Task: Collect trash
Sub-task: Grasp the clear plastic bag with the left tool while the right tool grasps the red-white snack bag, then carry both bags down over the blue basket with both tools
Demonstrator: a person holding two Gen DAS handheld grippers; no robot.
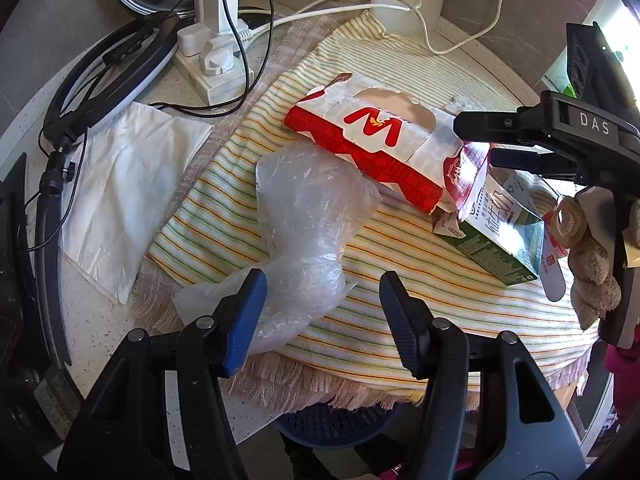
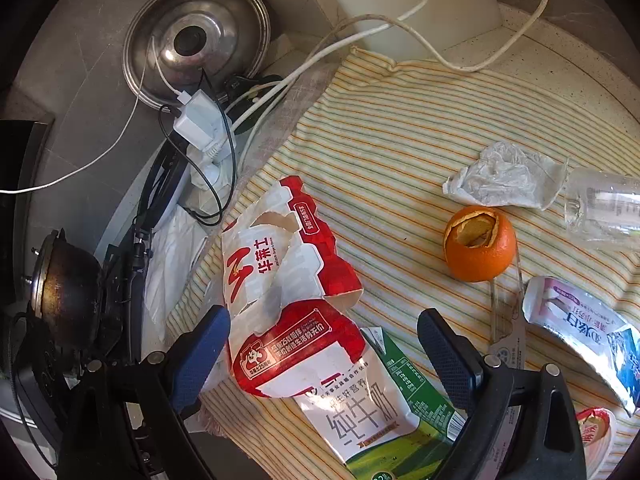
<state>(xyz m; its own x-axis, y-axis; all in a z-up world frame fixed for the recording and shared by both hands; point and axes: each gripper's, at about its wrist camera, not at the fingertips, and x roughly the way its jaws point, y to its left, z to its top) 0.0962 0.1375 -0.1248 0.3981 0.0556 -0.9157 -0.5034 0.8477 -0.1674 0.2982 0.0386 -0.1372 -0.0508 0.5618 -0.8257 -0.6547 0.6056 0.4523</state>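
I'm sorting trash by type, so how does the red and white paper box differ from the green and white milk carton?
The paper box is torn open and flattened; the milk carton keeps its boxy shape. The paper box is red and white, the milk carton green and white. The paper box's end lies over the milk carton's top. Both are printed packaging on the striped cloth.
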